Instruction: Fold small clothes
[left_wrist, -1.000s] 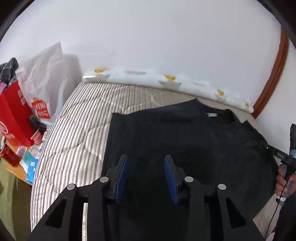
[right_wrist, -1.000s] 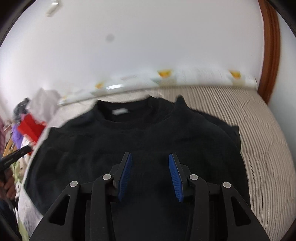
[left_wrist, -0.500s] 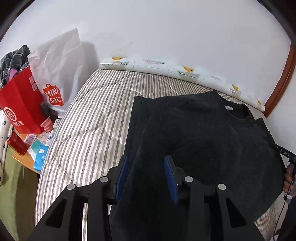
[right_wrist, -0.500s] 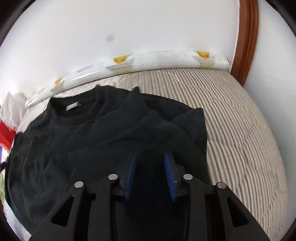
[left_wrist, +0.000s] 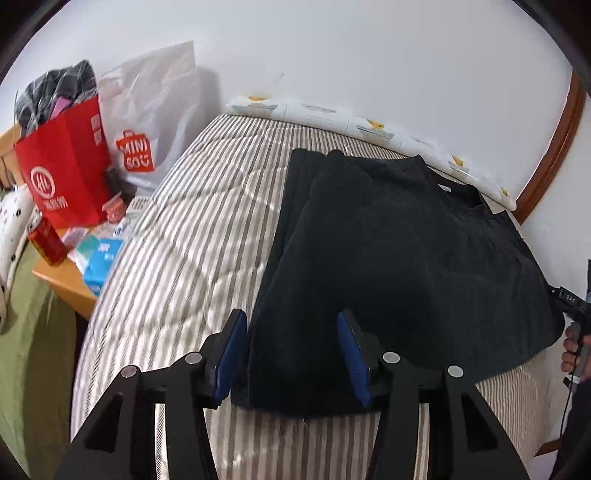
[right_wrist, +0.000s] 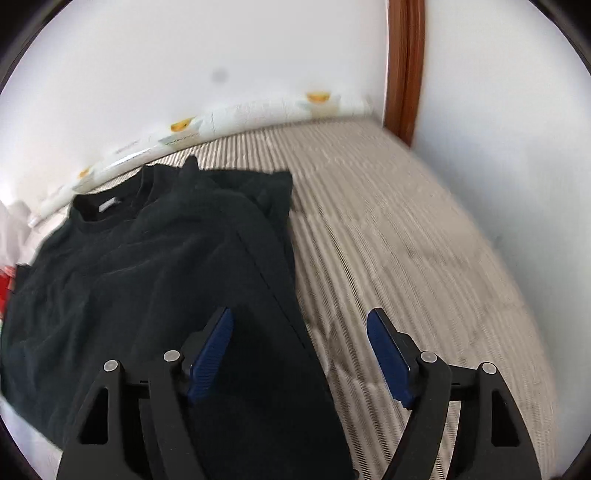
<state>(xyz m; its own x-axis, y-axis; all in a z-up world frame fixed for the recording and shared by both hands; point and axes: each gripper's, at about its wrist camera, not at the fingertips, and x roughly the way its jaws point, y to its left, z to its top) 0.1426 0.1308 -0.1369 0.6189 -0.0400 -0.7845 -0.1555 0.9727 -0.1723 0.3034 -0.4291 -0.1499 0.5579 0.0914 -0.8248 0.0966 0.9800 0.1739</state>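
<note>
Both grippers' jaws apart, left gripper (left_wrist: 291, 354) and right gripper (right_wrist: 299, 354) over black shirt's (left_wrist: 406, 251) edges

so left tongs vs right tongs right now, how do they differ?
The left tongs sit over the black top's left folded edge, fabric between the pads; the right tongs straddle its right edge, one pad over cloth, the other over the striped mattress. The right tongs gape wider than the left. The right view is motion-blurred, the left fairly sharp. Both are open, with blue pads, gripping nothing.
</note>
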